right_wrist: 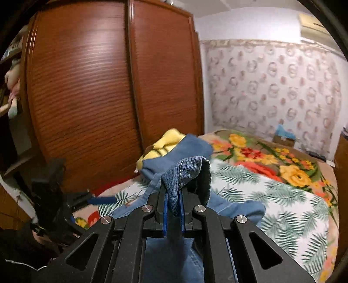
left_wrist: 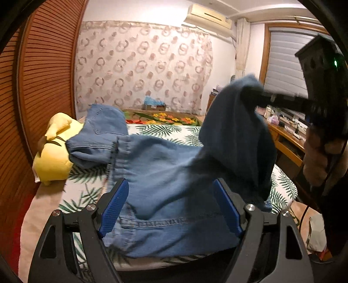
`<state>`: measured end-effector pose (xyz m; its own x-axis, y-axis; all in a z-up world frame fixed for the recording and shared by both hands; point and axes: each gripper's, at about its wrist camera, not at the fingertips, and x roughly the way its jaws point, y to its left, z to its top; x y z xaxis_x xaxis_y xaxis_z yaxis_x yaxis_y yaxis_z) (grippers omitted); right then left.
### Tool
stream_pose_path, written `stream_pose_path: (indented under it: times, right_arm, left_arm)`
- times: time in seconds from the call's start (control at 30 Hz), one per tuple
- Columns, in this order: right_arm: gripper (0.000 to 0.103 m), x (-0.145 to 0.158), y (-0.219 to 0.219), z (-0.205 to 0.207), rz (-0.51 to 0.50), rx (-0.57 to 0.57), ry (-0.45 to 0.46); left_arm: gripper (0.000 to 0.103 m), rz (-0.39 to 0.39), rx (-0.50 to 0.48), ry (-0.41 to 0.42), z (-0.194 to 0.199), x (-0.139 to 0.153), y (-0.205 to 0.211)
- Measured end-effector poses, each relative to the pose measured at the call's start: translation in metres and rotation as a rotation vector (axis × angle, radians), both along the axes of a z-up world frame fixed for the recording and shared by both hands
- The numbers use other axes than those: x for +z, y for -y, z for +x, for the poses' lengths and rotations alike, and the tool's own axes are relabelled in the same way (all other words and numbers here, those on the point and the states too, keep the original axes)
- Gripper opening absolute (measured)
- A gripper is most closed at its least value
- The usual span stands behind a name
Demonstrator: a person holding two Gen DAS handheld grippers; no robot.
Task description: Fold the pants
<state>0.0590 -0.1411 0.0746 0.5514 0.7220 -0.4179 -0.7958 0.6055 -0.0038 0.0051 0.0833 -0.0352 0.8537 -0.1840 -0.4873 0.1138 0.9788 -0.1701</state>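
over the bed (right_wrist: 282,196), the right claw (right_wrist: 173,196) is pinching a hem of the blue pants (right_wrist: 189,172), lifting it. the left claw (left_wrist: 171,202) is hanging spread wide above the pants lying on the leaf-print sheet (left_wrist: 158,129), beside a yellow plush toy (left_wrist: 54,152).

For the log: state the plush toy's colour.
Yellow plush toy with dark markings; clearest in left wrist view.

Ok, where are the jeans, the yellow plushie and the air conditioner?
jeans (left_wrist: 165,169), left wrist view, middle of the denim.
yellow plushie (left_wrist: 52,161), left wrist view, its body.
air conditioner (left_wrist: 208,18), left wrist view, front panel.
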Motion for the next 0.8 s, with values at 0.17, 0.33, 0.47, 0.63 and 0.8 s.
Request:
stream_pose_path:
  times: [0.17,0.33,0.47,0.63,0.8]
  right_arm:
    - [0.008,-0.005,-0.006,0.012,-0.017,0.007,-0.047]
    - [0.023,0.005,-0.023,0.025,-0.063,-0.014,-0.072]
    - [0.031,0.016,-0.023,0.02,-0.072,-0.041,-0.056]
    - [0.034,-0.001,-0.015,0.016,-0.099,-0.118,-0.069]
    - [0.037,-0.024,-0.013,0.021,-0.143,-0.19,-0.115]
  left_arm:
    - [0.081,-0.009,0.025,-0.002,0.0,-0.001,-0.013]
    - [0.081,-0.016,0.03,-0.016,0.004,-0.007,-0.014]
    - [0.081,-0.013,0.015,-0.03,0.007,-0.013,-0.009]
    - [0.081,-0.003,-0.001,-0.063,0.013,-0.025,-0.004]
    - [0.081,-0.006,-0.024,-0.093,0.016,-0.037,0.0]
